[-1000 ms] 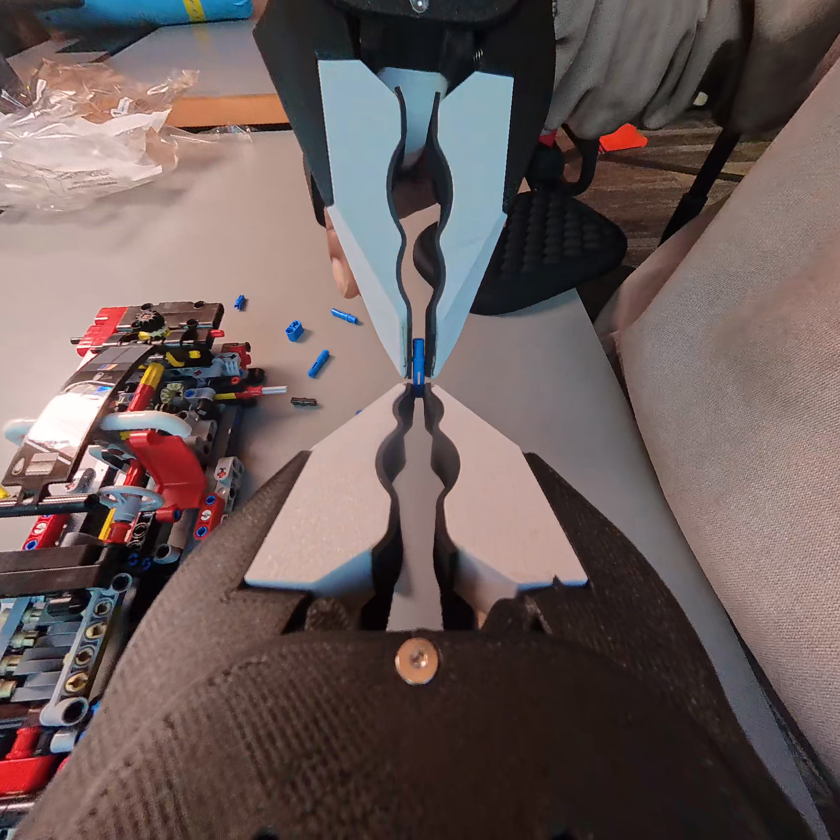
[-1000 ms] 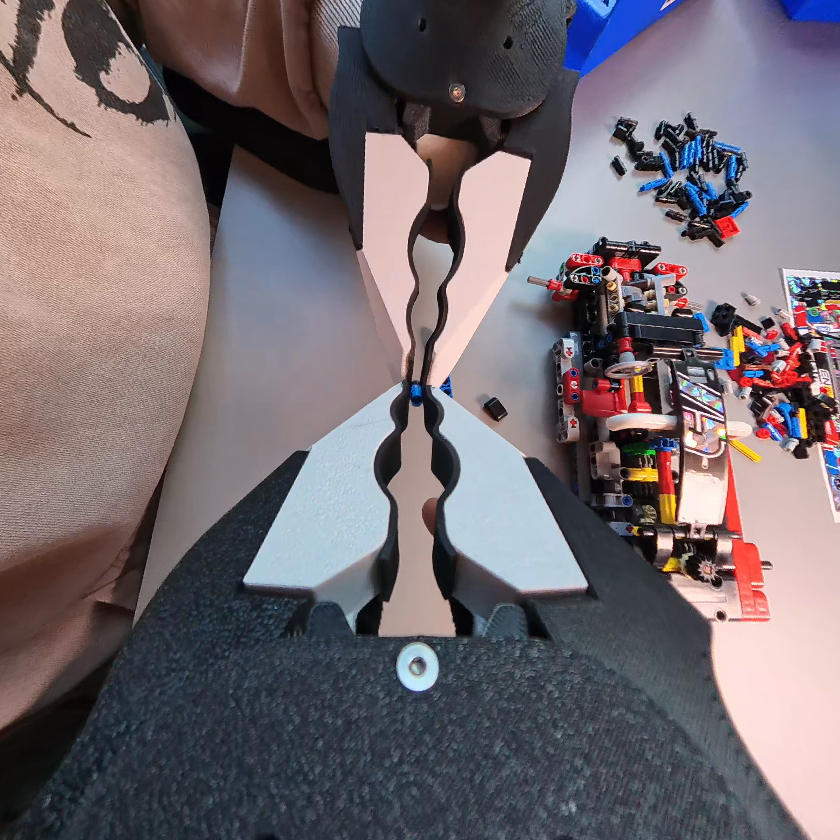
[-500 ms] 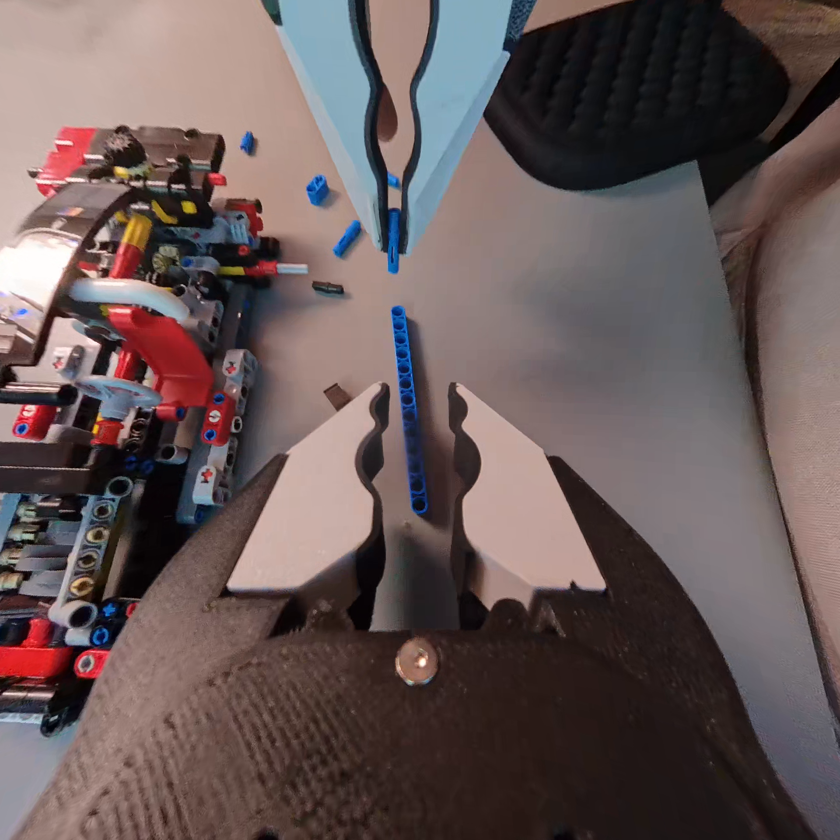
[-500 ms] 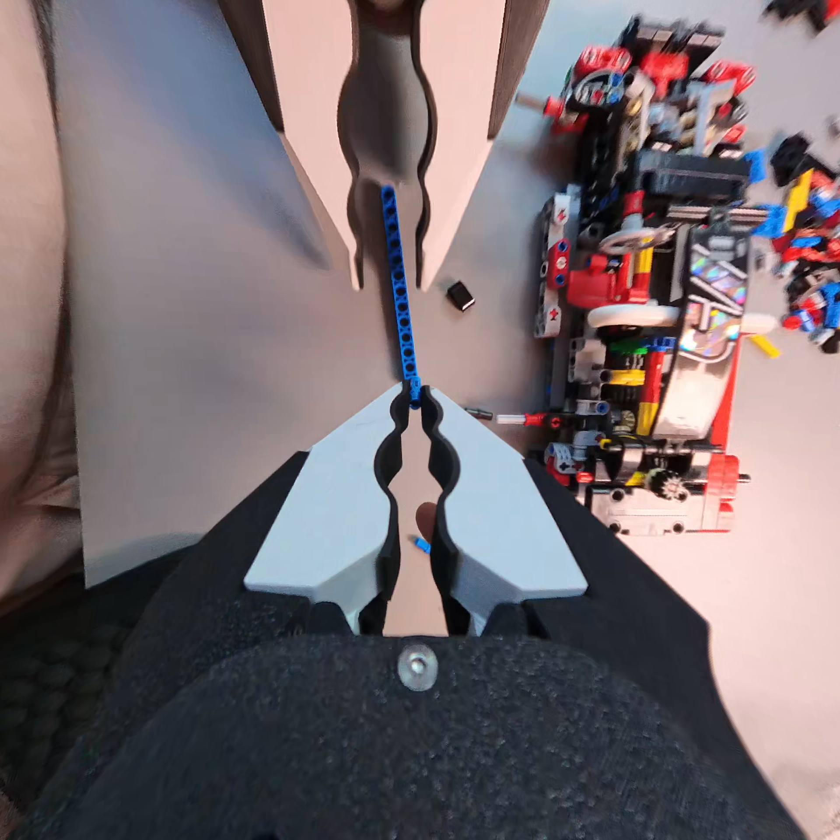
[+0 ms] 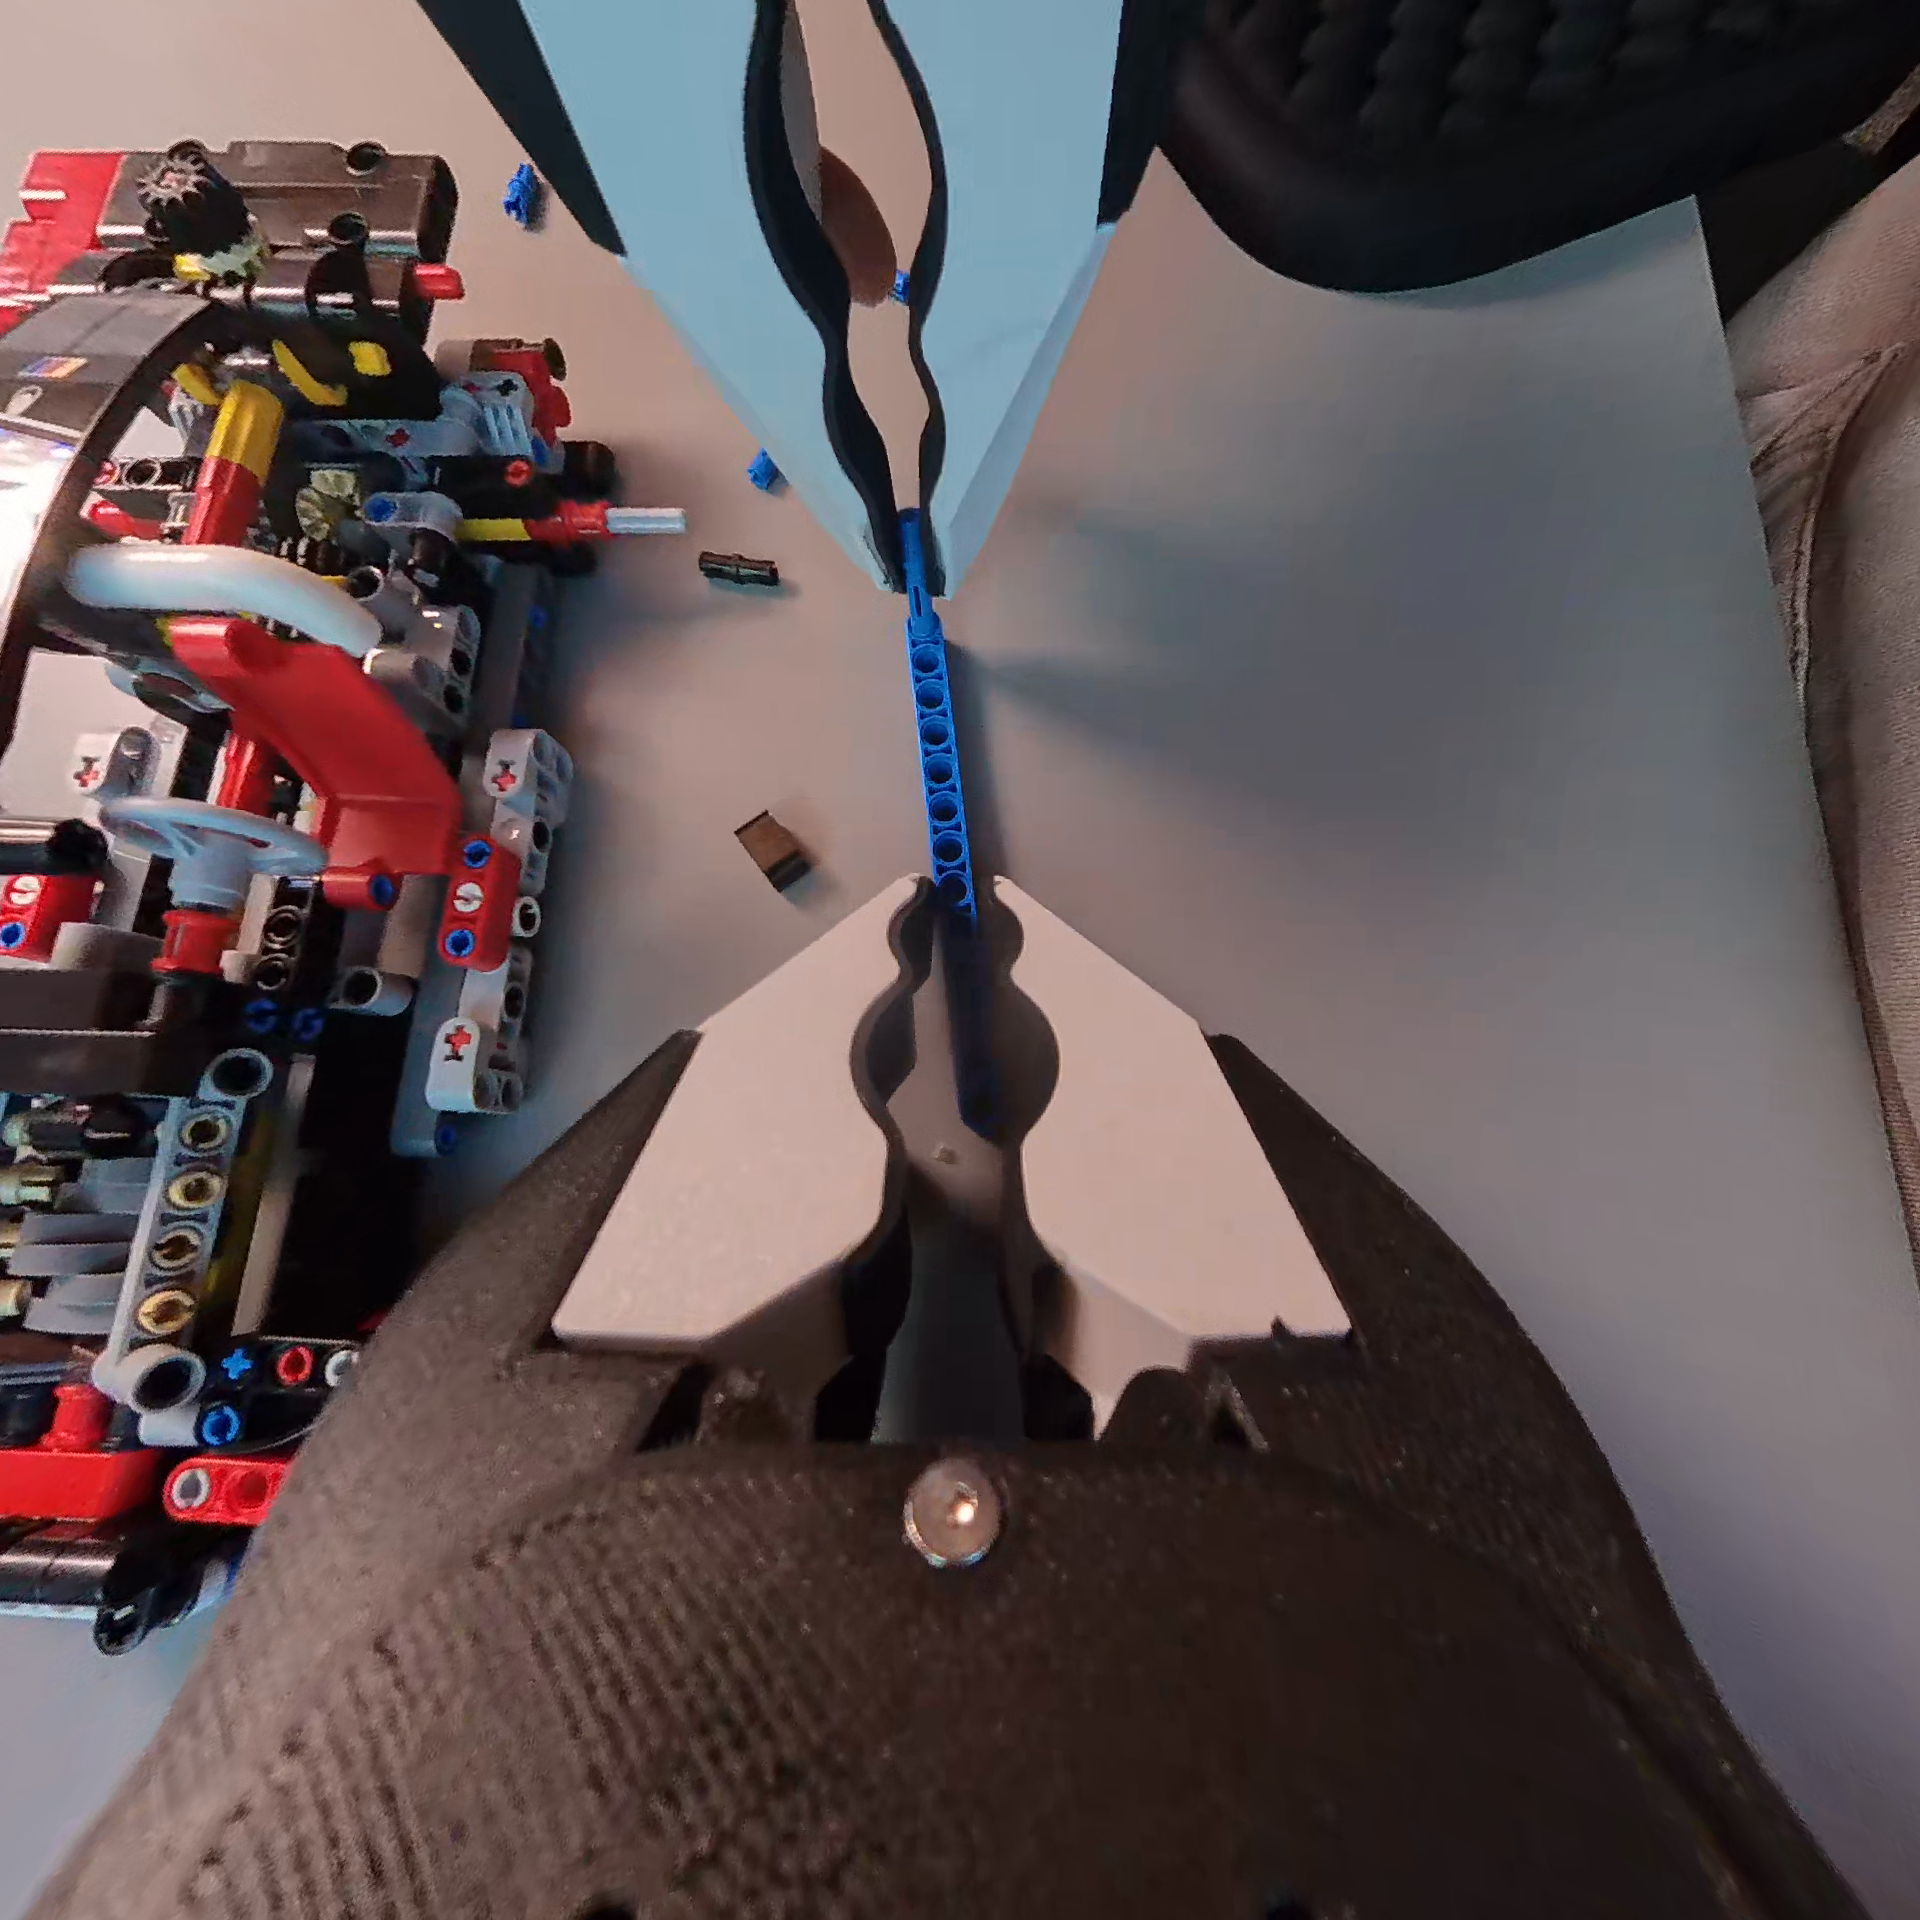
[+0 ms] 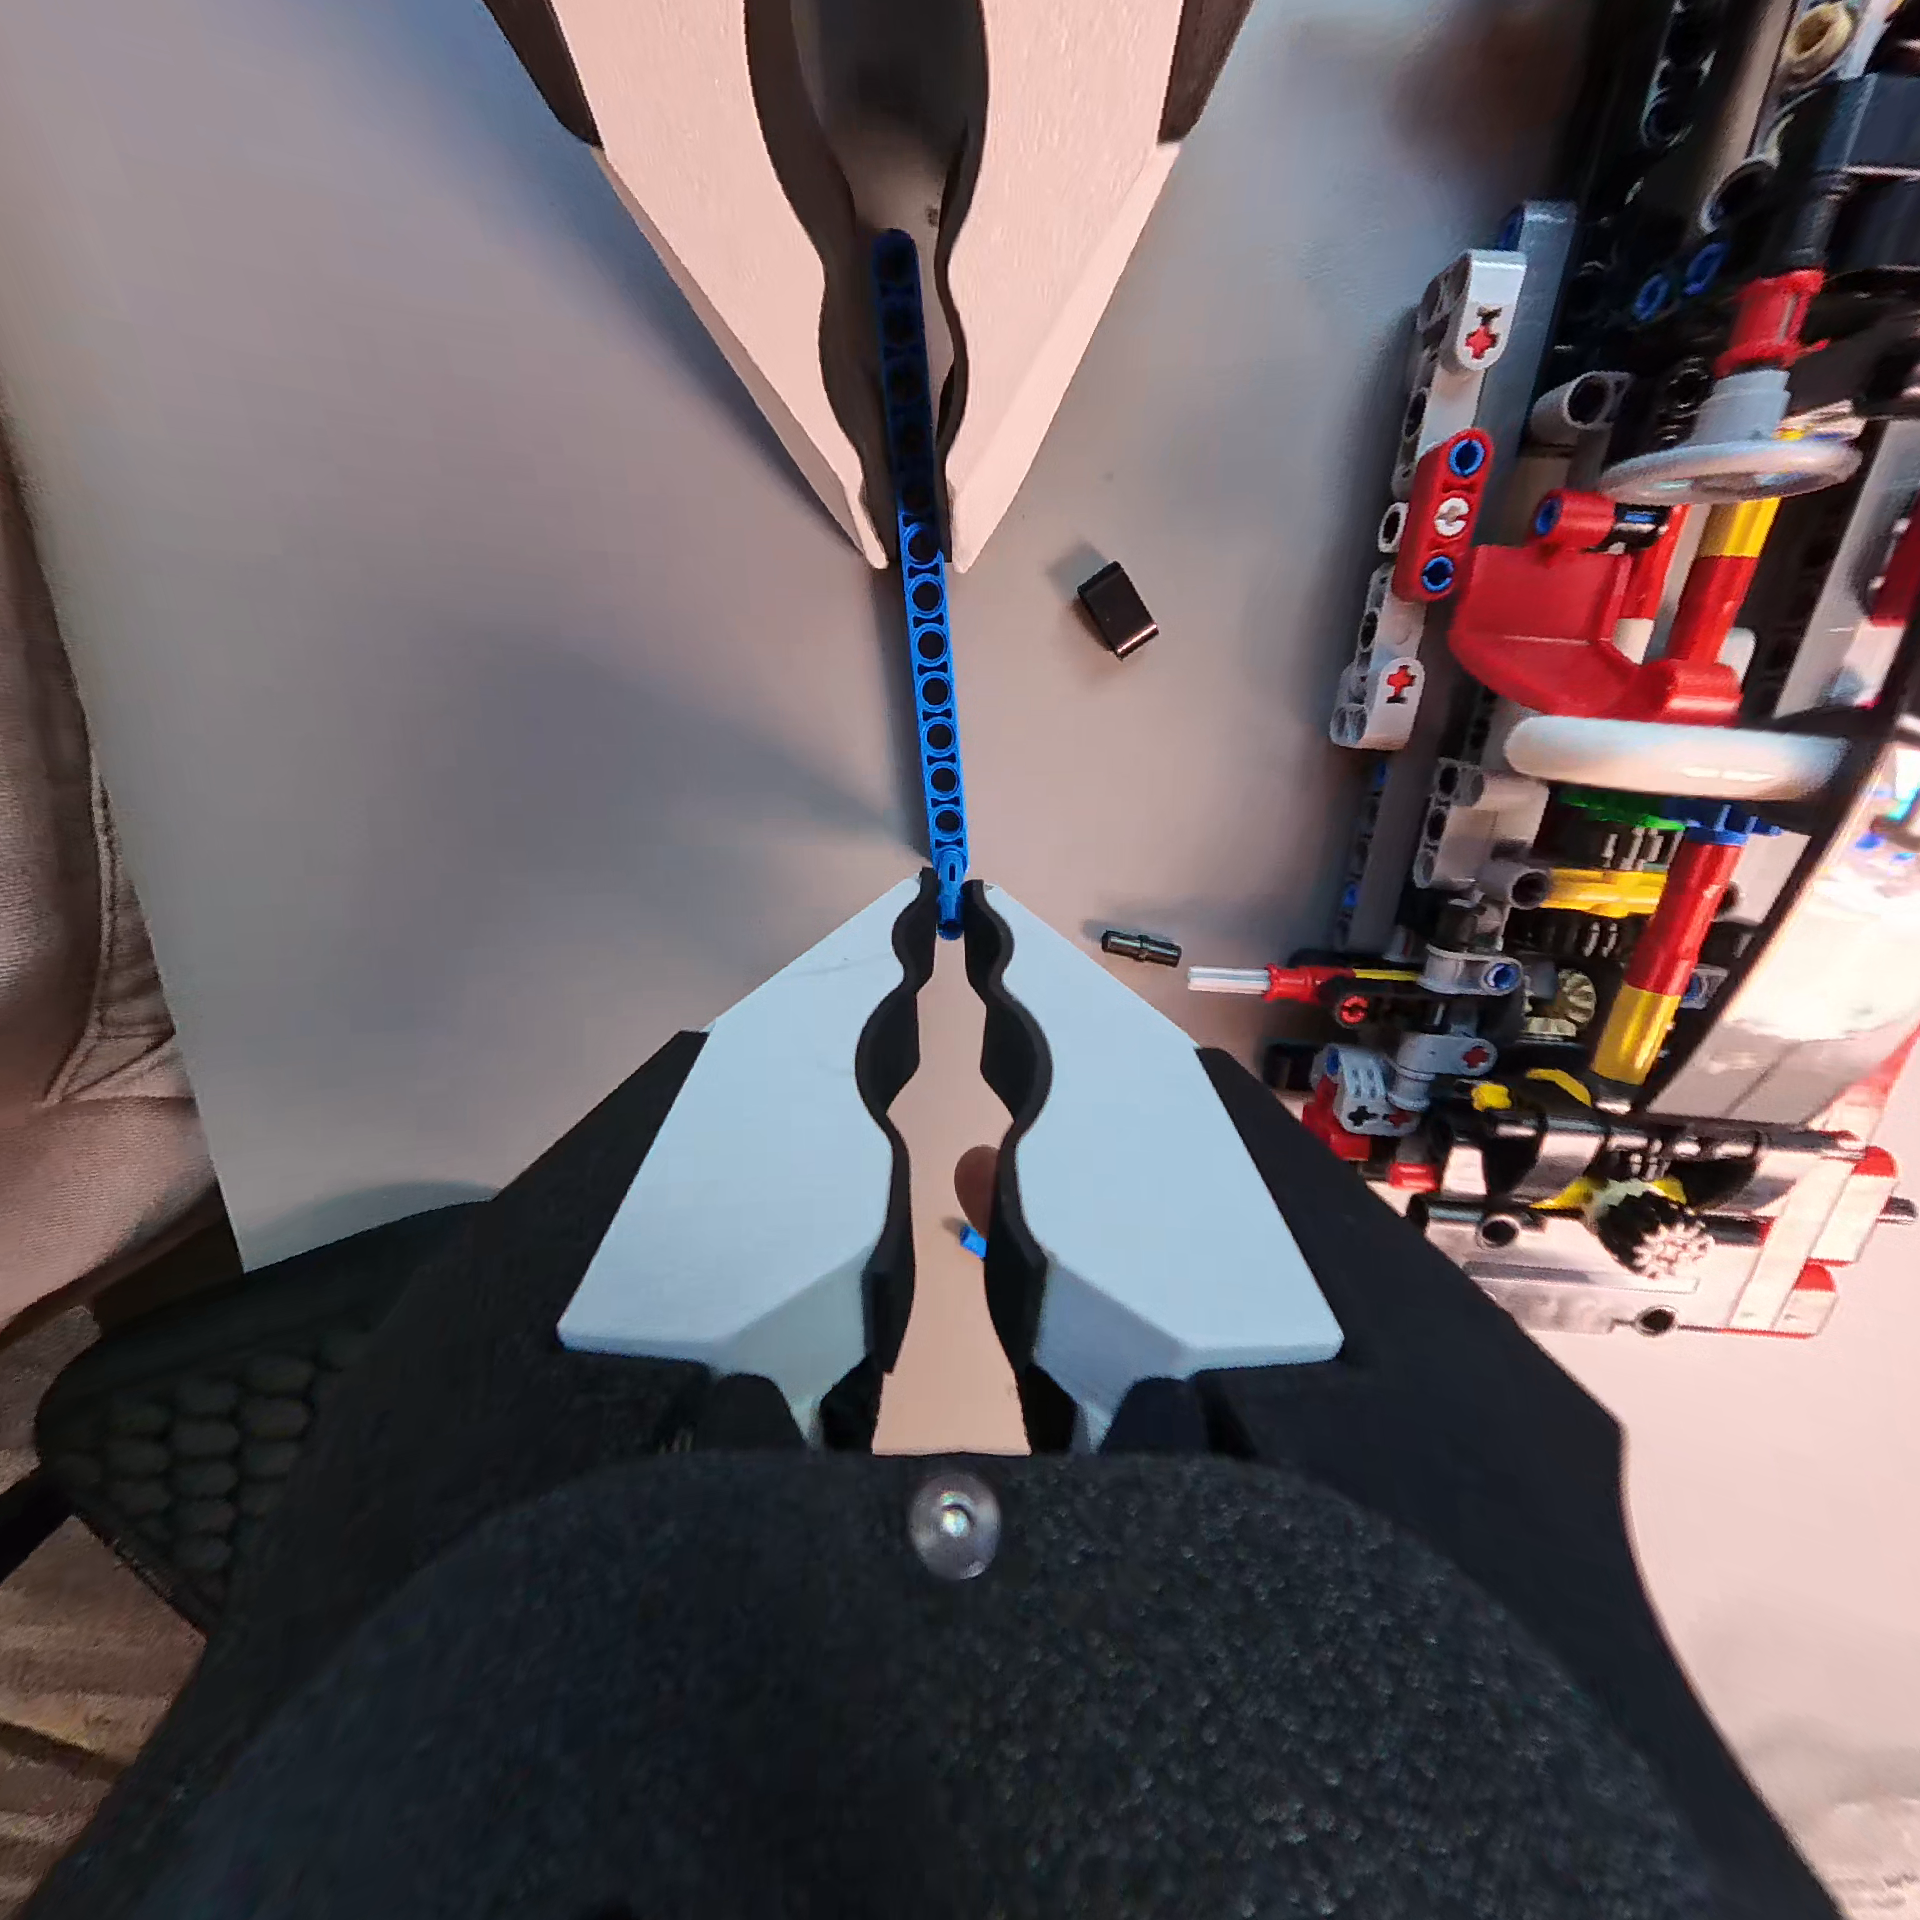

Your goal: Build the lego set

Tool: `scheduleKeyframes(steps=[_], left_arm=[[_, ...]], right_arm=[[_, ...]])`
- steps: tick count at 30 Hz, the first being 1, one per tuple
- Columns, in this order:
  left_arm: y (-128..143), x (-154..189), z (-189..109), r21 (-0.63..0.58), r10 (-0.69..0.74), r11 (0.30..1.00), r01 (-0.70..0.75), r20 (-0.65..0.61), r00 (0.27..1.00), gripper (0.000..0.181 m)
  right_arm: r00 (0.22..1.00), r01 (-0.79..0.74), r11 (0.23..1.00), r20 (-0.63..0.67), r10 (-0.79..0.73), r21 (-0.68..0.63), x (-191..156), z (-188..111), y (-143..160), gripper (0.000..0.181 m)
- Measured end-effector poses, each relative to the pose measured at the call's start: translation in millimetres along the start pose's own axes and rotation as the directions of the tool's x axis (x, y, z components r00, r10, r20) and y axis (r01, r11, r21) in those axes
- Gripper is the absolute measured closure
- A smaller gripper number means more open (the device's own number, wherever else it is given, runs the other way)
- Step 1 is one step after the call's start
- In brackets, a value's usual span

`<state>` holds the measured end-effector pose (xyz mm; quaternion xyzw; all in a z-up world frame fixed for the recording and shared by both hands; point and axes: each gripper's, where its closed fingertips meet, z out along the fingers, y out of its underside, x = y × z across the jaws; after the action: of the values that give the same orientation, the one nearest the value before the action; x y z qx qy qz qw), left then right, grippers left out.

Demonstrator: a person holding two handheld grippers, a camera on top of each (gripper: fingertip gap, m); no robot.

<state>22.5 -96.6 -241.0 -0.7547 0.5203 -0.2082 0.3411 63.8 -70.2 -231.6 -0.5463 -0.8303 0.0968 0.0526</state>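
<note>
Model: half-built red, black and grey lego vehicle (image 5: 249, 790), lying on the pale grey counter (image 5: 1351, 727) at the left of the left wrist view, along the right edge of the right wrist view (image 6: 1662, 727).
Loose parts: small black sloped brick (image 5: 774, 850) on the counter between the model and the beam; short black pin connector (image 5: 738, 567) farther up, near the model's white axle tip; a few tiny blue pins (image 5: 764, 470) scattered beyond.
Beam: long thin blue lego beam with a row of round holes (image 5: 940, 769), low over the counter, running lengthwise between the two tools; whether it touches the surface cannot be told.
Left tool (image 5: 951, 899): grey fingers with black wavy pads, nearly closed, gripping the near end of the beam, whose tail runs back between the pads.
Right tool (image 6: 948, 902): fingers pinched together on a small blue pin (image 6: 950, 894) whose tip meets the end hole of the beam; facing the left tool tip to tip.
Counter edge: a black mesh chair seat (image 5: 1507, 125) and beige cloth (image 5: 1849, 727) at the right of the left wrist view.
</note>
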Motion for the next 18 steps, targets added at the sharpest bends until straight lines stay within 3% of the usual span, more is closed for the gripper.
scheduleKeyframes(steps=[8,18], left_arm=[[-1.5,-1.3,1.5,0.028,0.011,1.0,-0.011,0.013,1.0,0.175],[-2.1,-1.1,1.6,0.049,0.049,0.997,-0.051,0.04,0.998,0.175]], right_arm=[[0.999,-0.031,0.992,0.024,0.035,-0.124,2.2,-0.5,1.2,0.179],[0.994,-0.099,0.984,0.026,0.104,-0.148,2.4,0.4,-1.7,0.179]])
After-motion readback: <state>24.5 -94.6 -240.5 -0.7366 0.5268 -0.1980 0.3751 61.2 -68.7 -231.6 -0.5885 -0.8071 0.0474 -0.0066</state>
